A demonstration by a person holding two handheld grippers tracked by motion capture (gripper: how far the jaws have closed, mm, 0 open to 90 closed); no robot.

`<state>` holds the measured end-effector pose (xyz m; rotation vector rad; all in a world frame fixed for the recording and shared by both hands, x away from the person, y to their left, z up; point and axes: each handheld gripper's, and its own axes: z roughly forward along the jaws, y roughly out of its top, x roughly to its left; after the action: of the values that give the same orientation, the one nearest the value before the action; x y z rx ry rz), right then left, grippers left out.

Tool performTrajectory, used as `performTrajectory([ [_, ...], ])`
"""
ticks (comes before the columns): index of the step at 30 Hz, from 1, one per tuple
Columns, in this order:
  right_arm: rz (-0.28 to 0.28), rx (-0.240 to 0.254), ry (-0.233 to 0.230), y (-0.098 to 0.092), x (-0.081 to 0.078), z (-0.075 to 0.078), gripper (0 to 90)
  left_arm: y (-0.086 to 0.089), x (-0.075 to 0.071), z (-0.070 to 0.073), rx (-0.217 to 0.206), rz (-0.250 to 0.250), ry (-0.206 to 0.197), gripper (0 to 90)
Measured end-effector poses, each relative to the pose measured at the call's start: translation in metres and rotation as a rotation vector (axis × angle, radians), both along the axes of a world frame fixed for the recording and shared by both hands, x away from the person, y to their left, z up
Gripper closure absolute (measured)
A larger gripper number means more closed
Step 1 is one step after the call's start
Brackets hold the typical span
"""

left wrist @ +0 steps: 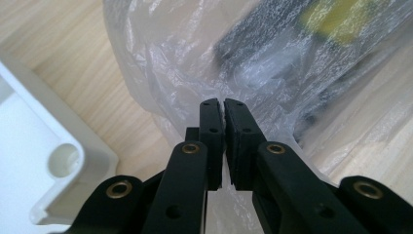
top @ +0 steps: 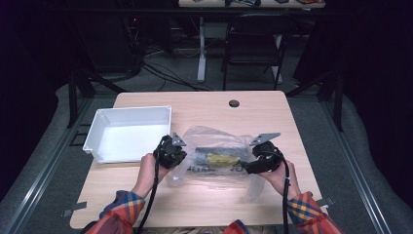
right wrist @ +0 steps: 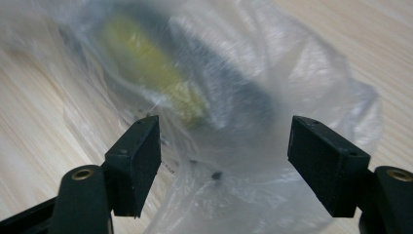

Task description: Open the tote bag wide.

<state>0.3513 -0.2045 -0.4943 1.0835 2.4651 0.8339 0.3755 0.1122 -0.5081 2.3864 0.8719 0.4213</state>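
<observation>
Black jaws of your left gripper point(left wrist: 223, 105) clamp the plastic bag point(left wrist: 195, 58), right gripper point(right wrist: 224, 141) spread wide — hold firm, regrip the far edge squarely.

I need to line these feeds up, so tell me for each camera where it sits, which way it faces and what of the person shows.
High view: above the person's side, facing forward and down on the table; both forearms, left gripper and right gripper show.
Left gripper view: rides the left gripper, looking along its jaws, shut on the plastic bag, white bin alongside.
Right gripper view: rides the right gripper, jaws open around the bag.
Shared: all three show the bag.
</observation>
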Motion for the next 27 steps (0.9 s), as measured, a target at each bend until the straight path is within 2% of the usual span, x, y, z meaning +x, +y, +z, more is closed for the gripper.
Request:
performTrajectory([
  [1, 0.000, 0.000, 0.000, 0.000, 0.000, 0.000, 30.1, 0.001, 0.000, 0.001, -0.003, 0.003, -0.007, 87.1],
  [2, -0.010, -0.015, -0.003, 0.002, 0.001, -0.003, 35.1, 0.001, 0.000, 0.001, -0.007, 0.006, -0.012, 87.2],
  [3, -0.025, -0.042, -0.003, 0.003, 0.003, -0.007, 51.4, 0.002, 0.000, 0.002, -0.005, 0.007, -0.017, 87.4],
  [4, -0.025, -0.042, -0.003, 0.003, 0.003, -0.007, 51.4, 0.002, 0.000, 0.002, -0.009, 0.008, -0.020, 87.4],
  [5, -0.036, -0.047, -0.011, 0.002, 0.003, -0.008, 58.8, 0.002, 0.000, 0.002, -0.013, 0.012, -0.021, 87.6],
  [6, -0.047, -0.016, -0.009, -0.001, 0.005, -0.008, 68.5, 0.002, 0.000, 0.003, -0.010, 0.014, -0.025, 87.6],
  [7, -0.047, -0.016, -0.009, -0.001, 0.005, -0.008, 68.5, 0.003, 0.000, 0.003, -0.012, 0.016, -0.028, 87.6],
  [12, -0.080, 0.003, -0.033, -0.008, 0.008, -0.006, 81.0, 0.001, 0.000, 0.004, 0.003, 0.023, -0.048, 87.7],
  [14, -0.090, 0.001, -0.039, -0.008, 0.011, -0.007, 86.1, -0.001, 0.001, 0.003, 0.008, 0.025, -0.051, 87.7],
  [16, -0.091, -0.007, -0.036, -0.007, 0.015, -0.008, 88.7, -0.004, 0.002, 0.003, 0.024, 0.029, -0.067, 87.6],
  [18, -0.093, -0.023, -0.042, -0.007, 0.018, -0.010, 89.8, -0.006, 0.003, 0.003, 0.040, 0.023, -0.064, 87.0],
  [22, -0.106, -0.025, -0.032, -0.006, 0.026, -0.015, 90.0, -0.007, 0.004, 0.007, 0.022, 0.023, -0.057, 76.7],
  [25, -0.107, -0.031, -0.024, -0.007, 0.029, -0.017, 90.0, -0.001, 0.003, 0.016, -0.013, 0.027, -0.063, 68.6],
  [27, -0.109, -0.021, -0.028, -0.007, 0.029, -0.017, 90.0, 0.003, 0.003, 0.024, -0.051, 0.035, -0.063, 61.7],
])
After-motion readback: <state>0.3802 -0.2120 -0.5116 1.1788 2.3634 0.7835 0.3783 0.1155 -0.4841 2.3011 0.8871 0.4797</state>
